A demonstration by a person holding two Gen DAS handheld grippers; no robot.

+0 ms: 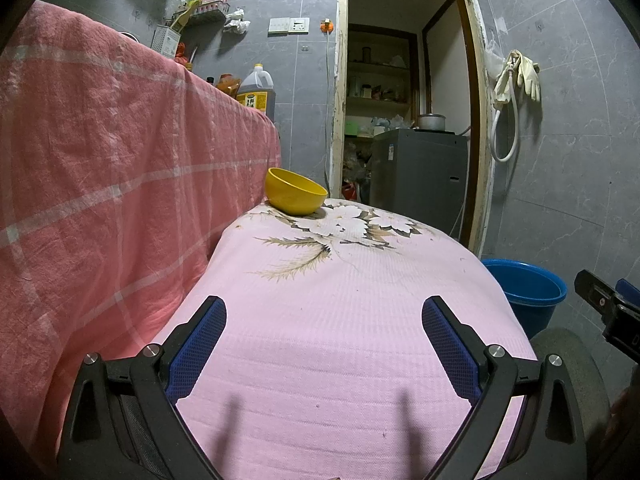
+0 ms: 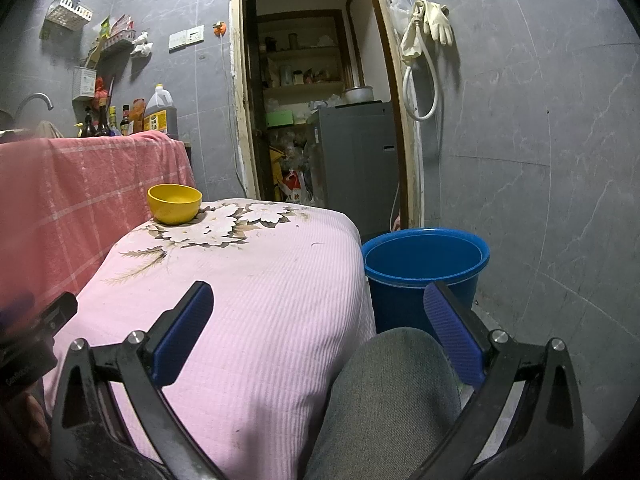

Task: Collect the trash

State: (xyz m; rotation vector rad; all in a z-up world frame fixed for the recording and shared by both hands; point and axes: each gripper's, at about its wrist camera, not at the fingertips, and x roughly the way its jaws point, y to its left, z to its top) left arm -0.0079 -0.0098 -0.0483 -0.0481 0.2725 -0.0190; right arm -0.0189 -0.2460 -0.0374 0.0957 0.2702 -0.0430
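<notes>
- Pink floral cloth (image 1: 340, 320) fills centre frame in both views; no loose trash visible on it.
- Blue bucket (image 2: 424, 264), right of centre in the right wrist view, beside the cloth's edge: likely the bin, looks empty.
- Yellow bowl (image 2: 174, 203), upper left on the cloth: check inside first, contents unreadable.
- Left gripper (image 1: 324, 344) and right gripper (image 2: 318, 336): jaws wide apart, nothing held. Approach the bowl low, don't tip it.

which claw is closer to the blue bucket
Right. The right claw hangs open just short of the blue bucket, above a knee. The left claw is open over the pink tablecloth, with the bucket off to its right.
</notes>
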